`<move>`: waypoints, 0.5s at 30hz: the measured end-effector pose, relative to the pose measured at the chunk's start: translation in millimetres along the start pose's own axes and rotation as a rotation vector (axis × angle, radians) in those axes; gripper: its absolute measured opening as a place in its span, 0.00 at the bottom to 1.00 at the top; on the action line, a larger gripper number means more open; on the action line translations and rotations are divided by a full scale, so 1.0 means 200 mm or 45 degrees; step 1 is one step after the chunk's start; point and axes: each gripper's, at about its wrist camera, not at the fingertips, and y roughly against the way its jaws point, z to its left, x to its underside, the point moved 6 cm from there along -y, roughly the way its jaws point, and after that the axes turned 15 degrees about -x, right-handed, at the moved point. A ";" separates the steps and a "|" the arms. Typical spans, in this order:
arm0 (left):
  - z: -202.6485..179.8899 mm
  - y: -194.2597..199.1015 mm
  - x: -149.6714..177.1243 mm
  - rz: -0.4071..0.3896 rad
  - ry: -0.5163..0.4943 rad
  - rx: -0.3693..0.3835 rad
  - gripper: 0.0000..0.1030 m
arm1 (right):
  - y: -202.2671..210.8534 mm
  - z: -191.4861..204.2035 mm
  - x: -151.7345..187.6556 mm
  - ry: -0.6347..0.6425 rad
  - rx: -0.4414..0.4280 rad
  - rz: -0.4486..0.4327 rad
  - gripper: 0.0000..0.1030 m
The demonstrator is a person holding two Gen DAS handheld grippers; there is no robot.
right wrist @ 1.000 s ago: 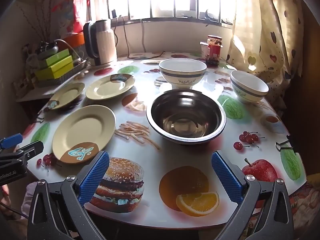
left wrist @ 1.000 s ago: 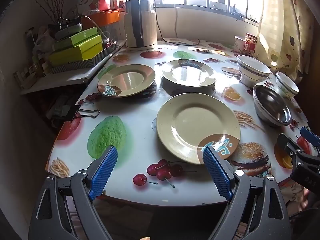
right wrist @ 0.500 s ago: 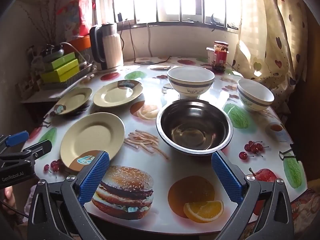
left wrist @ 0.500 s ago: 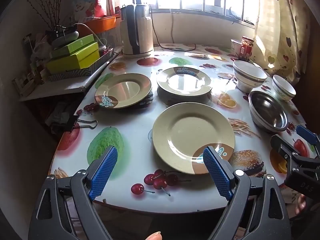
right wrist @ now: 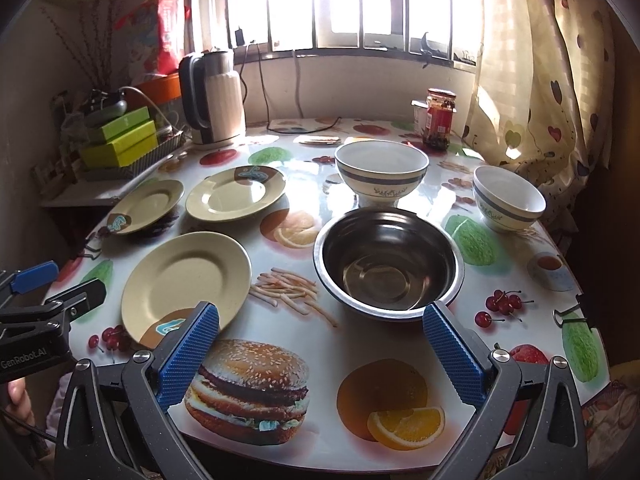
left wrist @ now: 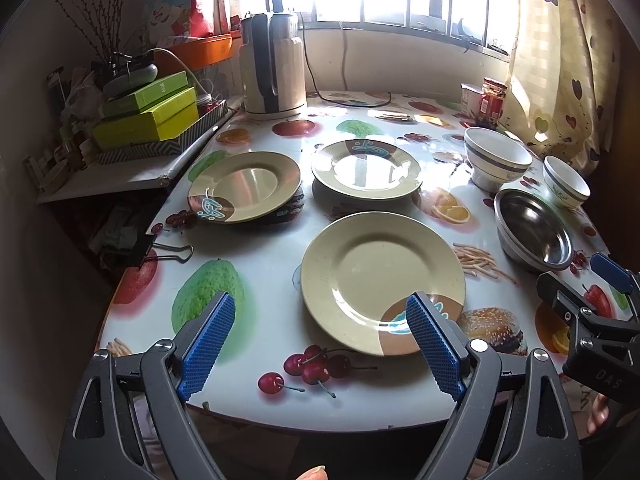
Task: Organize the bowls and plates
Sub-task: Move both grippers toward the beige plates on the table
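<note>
Both tongs pulled back, left tongs (left wrist: pixel 320 344) wide, near plate (left wrist: pixel 380 280) rim

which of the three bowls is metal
The steel bowl, nearest the right gripper. The other two bowls behind it are white with a blue band.

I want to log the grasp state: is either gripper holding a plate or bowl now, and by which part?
Nothing is held. The left gripper and the right gripper are both open above the table edge.
</note>
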 end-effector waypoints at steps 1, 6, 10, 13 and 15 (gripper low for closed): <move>0.00 0.00 0.00 0.003 0.004 -0.002 0.85 | 0.00 0.00 0.00 -0.001 -0.001 0.002 1.00; 0.00 -0.01 0.00 0.003 -0.006 -0.003 0.85 | -0.01 -0.01 0.01 -0.004 -0.005 0.009 1.00; 0.00 -0.02 0.00 0.011 -0.008 -0.010 0.85 | -0.02 -0.02 0.00 -0.021 -0.007 0.013 1.00; 0.00 -0.03 0.00 0.016 -0.001 -0.013 0.85 | -0.02 -0.02 0.01 -0.019 -0.009 0.014 1.00; 0.00 -0.03 0.00 0.016 -0.001 -0.013 0.85 | -0.03 -0.02 0.01 -0.013 -0.010 0.022 1.00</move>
